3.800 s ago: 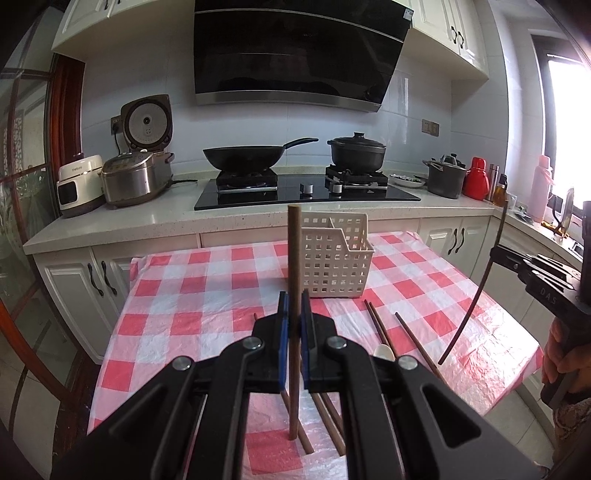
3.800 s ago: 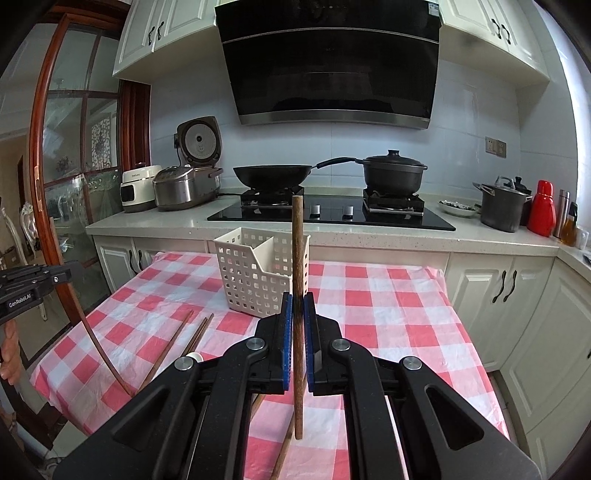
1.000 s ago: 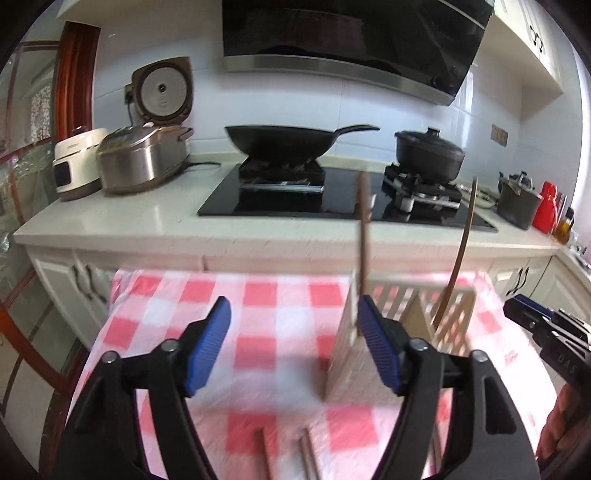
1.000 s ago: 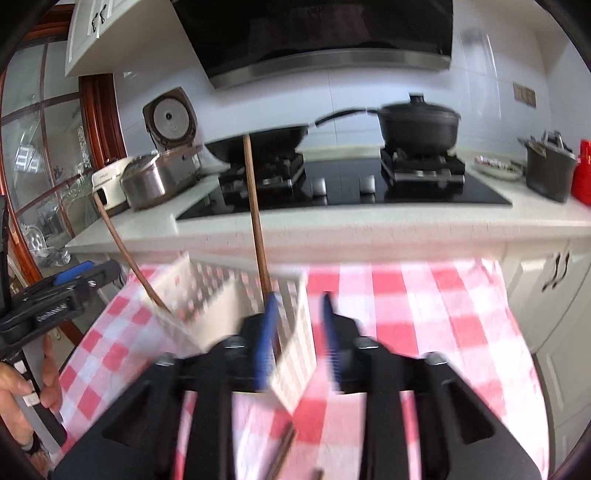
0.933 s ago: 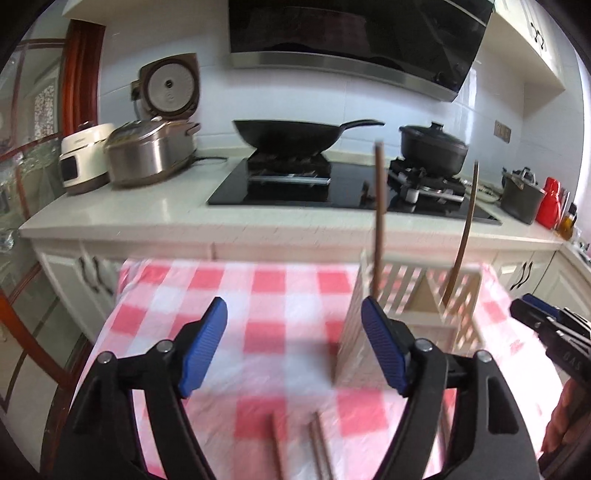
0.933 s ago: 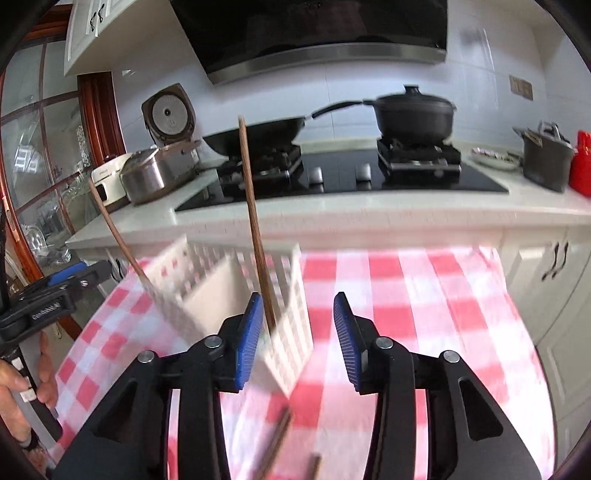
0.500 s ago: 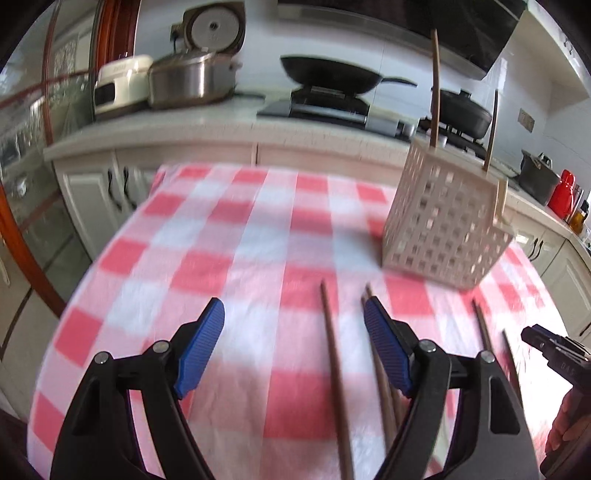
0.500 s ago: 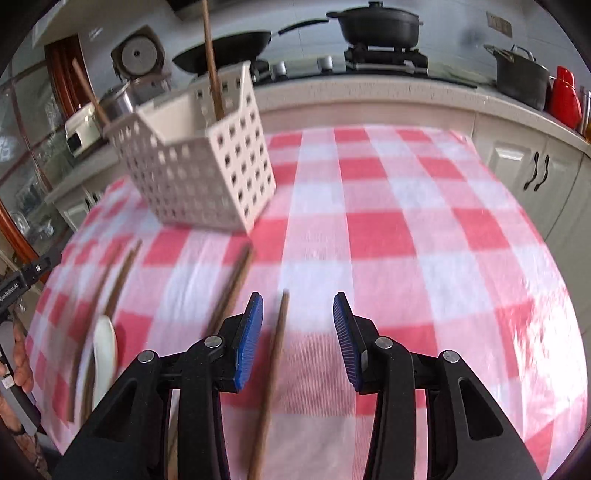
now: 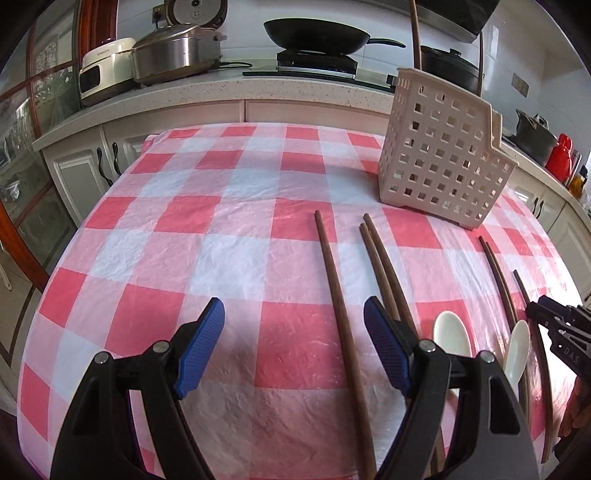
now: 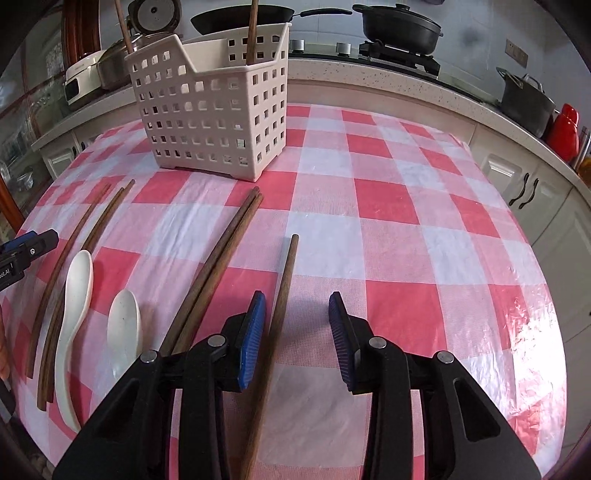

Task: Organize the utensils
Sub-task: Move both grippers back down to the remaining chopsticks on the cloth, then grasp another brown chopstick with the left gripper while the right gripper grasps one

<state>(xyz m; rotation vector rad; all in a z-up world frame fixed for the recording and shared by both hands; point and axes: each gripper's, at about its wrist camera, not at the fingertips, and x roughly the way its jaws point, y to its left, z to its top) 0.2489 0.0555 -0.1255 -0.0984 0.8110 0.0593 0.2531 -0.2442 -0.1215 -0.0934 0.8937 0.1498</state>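
A white perforated basket (image 9: 443,162) (image 10: 218,110) stands on the checked table with two brown chopsticks (image 10: 252,29) upright in it. Several brown chopsticks (image 9: 340,306) (image 10: 214,258) and two white spoons (image 9: 450,332) (image 10: 75,295) lie flat on the cloth. My left gripper (image 9: 293,339) is open and empty, low over the table, with one chopstick lying between its fingers. My right gripper (image 10: 297,328) is open and empty; a single chopstick (image 10: 280,295) lies beside its left finger.
The red-and-white checked tablecloth (image 9: 184,229) covers the table. Behind it runs a counter with a rice cooker (image 9: 173,55), a wok (image 9: 317,35) and a black pot (image 10: 400,26) on the stove. White cabinets (image 10: 517,184) stand at the right.
Both grippers opened and left their chopsticks standing in the basket. Both then drew back and dropped low over the chopsticks and spoons on the table.
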